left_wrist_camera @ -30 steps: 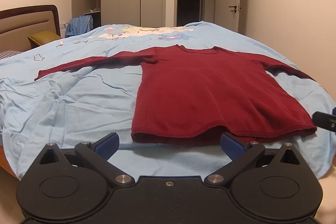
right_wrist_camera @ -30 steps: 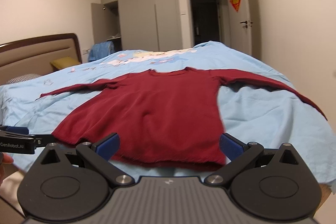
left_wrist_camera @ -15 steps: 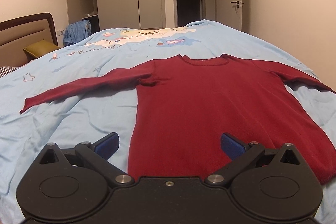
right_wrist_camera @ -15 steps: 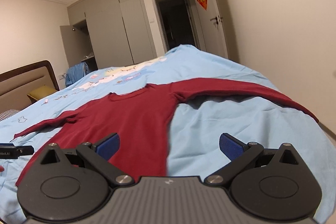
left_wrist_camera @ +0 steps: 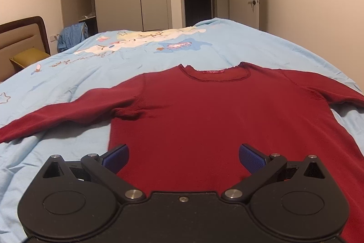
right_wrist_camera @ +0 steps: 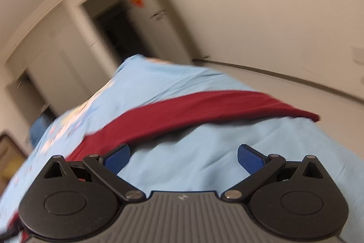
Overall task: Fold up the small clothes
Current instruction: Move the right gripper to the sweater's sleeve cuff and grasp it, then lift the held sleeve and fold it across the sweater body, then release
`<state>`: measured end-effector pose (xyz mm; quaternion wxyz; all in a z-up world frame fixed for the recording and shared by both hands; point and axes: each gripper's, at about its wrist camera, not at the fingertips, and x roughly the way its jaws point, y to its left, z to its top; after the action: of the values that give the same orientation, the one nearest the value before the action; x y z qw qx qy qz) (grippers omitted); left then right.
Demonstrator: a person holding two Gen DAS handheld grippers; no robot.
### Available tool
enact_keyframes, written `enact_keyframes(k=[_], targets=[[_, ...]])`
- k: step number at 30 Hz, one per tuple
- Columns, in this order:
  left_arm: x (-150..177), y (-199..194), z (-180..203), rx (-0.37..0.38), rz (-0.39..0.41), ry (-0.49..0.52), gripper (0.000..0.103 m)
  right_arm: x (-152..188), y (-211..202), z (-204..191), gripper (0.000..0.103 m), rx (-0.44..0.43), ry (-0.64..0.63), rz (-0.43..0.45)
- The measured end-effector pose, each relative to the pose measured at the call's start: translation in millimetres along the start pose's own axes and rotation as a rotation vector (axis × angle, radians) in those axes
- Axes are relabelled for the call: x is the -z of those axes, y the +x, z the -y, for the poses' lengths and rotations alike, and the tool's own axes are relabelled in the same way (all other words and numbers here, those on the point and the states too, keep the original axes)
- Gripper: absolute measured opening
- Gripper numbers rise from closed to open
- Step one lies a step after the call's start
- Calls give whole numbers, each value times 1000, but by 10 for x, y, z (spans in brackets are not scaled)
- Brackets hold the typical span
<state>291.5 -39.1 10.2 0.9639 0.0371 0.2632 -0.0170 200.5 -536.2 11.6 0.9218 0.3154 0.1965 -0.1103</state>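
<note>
Dark red long-sleeved sweater (left_wrist_camera: 218,120) spread flat mid-bed on the light blue duvet (left_wrist_camera: 159,54), sleeves out sideways. Left gripper (left_wrist_camera: 183,157) spread over the body; right gripper (right_wrist_camera: 183,157) spread, empty, nearer the right sleeve (right_wrist_camera: 204,108), stretching toward the bed's right edge.

A dark red long-sleeved sweater (left_wrist_camera: 204,120) lies flat and unfolded on the light blue bed (left_wrist_camera: 68,74), neckline toward twelve o'clock, sleeves spread to nine and three.

Dim warm light; right view seemingly motion-blurred
</note>
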Motion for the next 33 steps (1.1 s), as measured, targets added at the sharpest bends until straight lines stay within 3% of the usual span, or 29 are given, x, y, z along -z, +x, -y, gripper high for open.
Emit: enact_keyframes(k=[5, 14, 17, 20, 22, 26, 33], targets=[[-27, 295, 21, 20, -26, 6, 102, -166, 290, 475, 103, 26, 244, 5], [-193, 598, -16, 30, -40, 20, 102, -345, 853, 985, 99, 128, 512, 92], [-237, 619, -47, 32, -37, 21, 102, -408, 1034, 1099, 83, 214, 569, 123], [-284, 625, -77, 32, -32, 17, 102, -432, 1192, 1229, 50, 303, 608, 135], [-318, 613, -105, 29, -26, 10, 102, -473, 1292, 1248, 15, 344, 576, 129], [-398, 546, -158, 24, -10, -1, 102, -652, 1360, 934, 8, 338, 365, 168], [-542, 403, -286, -8, 26, -27, 102, -960, 1387, -485, 8, 172, -155, 262]])
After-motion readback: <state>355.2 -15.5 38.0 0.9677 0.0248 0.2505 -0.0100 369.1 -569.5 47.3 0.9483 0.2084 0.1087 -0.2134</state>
